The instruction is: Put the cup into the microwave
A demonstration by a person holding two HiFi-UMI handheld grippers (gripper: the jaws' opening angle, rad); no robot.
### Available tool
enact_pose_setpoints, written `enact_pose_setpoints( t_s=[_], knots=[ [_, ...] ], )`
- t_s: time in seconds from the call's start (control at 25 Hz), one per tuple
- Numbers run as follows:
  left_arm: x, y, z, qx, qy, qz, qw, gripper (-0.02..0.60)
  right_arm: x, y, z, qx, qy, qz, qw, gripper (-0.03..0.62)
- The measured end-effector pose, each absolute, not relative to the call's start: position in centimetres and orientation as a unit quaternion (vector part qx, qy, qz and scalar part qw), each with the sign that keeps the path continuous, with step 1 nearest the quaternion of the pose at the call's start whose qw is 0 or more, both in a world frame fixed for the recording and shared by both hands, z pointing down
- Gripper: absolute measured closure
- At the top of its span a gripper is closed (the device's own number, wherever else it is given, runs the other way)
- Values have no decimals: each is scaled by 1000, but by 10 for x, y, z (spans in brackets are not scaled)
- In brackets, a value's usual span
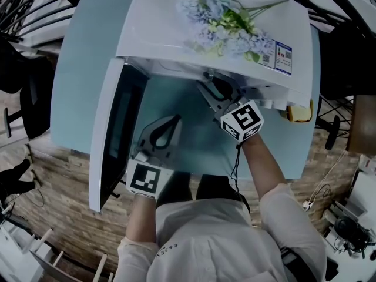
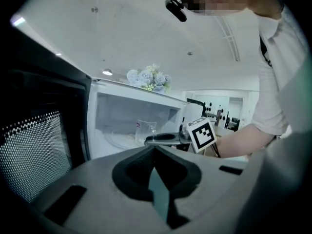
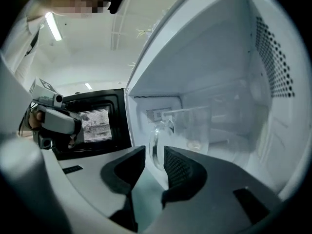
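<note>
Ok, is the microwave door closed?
No, the microwave door hangs wide open, with the glass cup standing inside.

Microwave [image 1: 164, 22] cavity open, door [image 1: 114, 134] standing wide at left; cup [image 3: 195, 126] and right gripper [image 3: 155, 162] occupy mouth; space right of cup.

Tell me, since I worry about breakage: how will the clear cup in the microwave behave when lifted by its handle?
The cup looks like clear glass, so probably rigid, breakable and fairly heavy for its size. Its smooth handle may slip or let the body swing if pinched lightly. Standing upright, it seems unlikely to tip.
</note>
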State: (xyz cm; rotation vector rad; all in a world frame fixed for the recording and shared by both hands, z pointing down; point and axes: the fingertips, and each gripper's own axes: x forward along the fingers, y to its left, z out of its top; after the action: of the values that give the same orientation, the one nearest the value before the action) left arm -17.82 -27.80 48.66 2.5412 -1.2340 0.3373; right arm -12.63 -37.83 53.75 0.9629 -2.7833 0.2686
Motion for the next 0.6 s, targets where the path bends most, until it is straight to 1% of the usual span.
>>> enact_pose_setpoints(
  t_s=[0.44, 0.6],
  knots=[
    [-169, -276, 482, 889, -417, 115, 146, 581, -98, -364, 534, 391, -909, 126, 75, 485],
    [-165, -273, 468, 895, -410, 110, 135, 581, -97, -348, 520, 409, -902, 112, 81, 485]
  ],
)
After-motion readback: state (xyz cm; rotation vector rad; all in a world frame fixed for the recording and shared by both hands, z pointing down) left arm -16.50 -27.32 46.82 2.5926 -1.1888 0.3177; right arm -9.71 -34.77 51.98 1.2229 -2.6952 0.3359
